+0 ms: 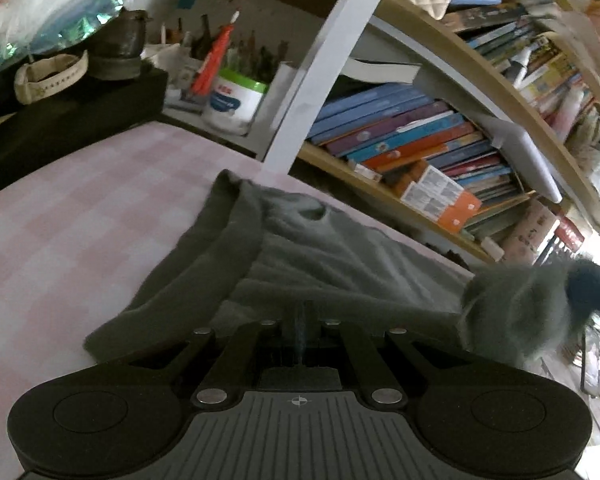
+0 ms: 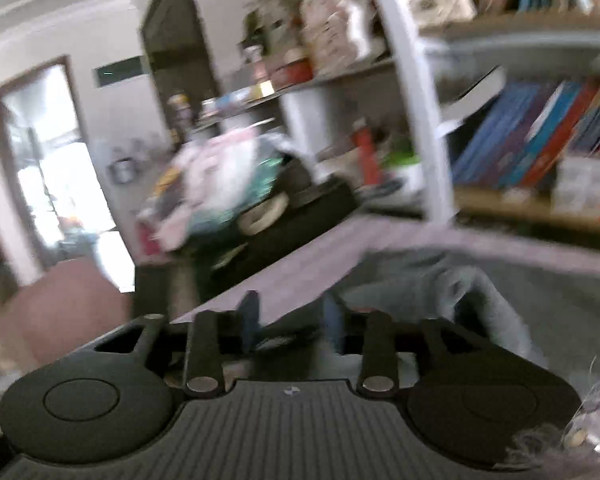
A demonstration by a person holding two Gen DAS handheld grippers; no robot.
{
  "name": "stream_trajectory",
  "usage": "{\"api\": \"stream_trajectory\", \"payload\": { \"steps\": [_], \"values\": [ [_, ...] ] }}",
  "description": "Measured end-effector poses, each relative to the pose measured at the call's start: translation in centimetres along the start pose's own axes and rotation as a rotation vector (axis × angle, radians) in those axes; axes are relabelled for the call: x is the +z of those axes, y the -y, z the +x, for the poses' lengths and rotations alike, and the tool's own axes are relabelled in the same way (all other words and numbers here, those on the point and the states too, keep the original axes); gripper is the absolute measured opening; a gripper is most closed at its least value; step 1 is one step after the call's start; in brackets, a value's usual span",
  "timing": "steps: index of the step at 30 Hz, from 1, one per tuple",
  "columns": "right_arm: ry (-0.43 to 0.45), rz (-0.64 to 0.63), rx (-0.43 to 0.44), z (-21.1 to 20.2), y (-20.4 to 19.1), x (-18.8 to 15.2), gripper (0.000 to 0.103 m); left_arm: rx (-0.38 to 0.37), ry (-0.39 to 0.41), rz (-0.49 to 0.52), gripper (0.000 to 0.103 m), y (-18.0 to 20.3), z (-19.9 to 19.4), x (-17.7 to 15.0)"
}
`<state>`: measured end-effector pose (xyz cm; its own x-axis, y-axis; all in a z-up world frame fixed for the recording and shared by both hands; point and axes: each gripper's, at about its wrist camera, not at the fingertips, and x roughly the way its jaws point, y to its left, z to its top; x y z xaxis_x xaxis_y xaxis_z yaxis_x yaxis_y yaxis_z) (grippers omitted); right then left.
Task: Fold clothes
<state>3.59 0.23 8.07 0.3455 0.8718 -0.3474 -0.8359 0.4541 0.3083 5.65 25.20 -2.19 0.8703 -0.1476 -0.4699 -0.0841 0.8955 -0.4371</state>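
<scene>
In the left wrist view, the left gripper has its two fingers pressed together with no gap between them, and they close on a fold of the grey garment, so the cloth is pinched at the near edge. The garment lies on the pink checked cover of the bed, spread from the gripper toward the far side, with one long fold running to the left and a ribbed band near the fingers. At the right edge of this view a bunched part of the same grey cloth is lifted up from the bed, and something dark is just behind it; it is too blurred to say what it is. Behind the bed stands a bookshelf full of coloured books, and to the left a white tub with a green lid. In the right wrist view, the picture is much blurred. The right gripper has its fingers partly apart, with a clear gap between them, and I see no cloth inside this gap; the pink cover shows through it. The grey garment lies just to the right of the right finger, and whether it touches this finger I cannot tell. The gripper is over the edge of the bed, and beyond it are a bright doorway and the bookshelf
</scene>
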Motion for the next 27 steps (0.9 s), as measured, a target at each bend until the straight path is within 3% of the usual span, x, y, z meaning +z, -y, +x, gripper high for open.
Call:
{"api": "stream_trajectory", "payload": {
  "steps": [2,5,7,8,12,16,19,21,25,27],
  "values": [
    [-0.01,0.015,0.007,-1.5,0.4,-1.0,0.042,0.005,-0.006,0.01,0.003,0.1,0.1,-0.1],
    [0.002,0.061,-0.069,-4.7,2.3,-1.8,0.052,0.014,-0.023,0.042,0.003,0.7,0.4,-0.3],
    [0.017,0.111,-0.118,-6.5,3.7,-2.3,0.066,0.014,-0.025,0.047,0.003,0.8,0.5,-0.2],
    [0.016,0.146,-0.135,-7.1,4.7,-2.5,0.068,0.015,-0.026,0.046,0.003,0.8,0.5,-0.2],
    [-0.012,0.301,-0.154,-6.7,7.7,-3.8,0.073,0.018,-0.032,0.04,0.004,0.7,0.5,-0.2],
    [-0.049,0.377,-0.069,-5.0,8.5,-4.7,0.078,0.016,-0.033,0.041,0.004,0.7,0.6,-0.2],
    [-0.079,0.449,-0.085,-3.3,9.4,-5.3,0.078,0.015,-0.034,0.045,0.004,0.7,0.6,-0.2],
    [-0.094,0.529,-0.092,-2.1,10.3,-5.8,0.074,0.014,-0.036,0.046,0.004,0.8,0.7,-0.2],
    [-0.096,0.546,-0.099,-1.3,10.1,-6.0,0.03,0.011,-0.043,0.035,0.004,0.6,0.8,-0.2],
    [-0.014,0.473,-0.138,-2.9,8.8,-5.0,0.028,0.011,-0.043,0.035,0.004,0.7,0.8,-0.3]
  ]
}}
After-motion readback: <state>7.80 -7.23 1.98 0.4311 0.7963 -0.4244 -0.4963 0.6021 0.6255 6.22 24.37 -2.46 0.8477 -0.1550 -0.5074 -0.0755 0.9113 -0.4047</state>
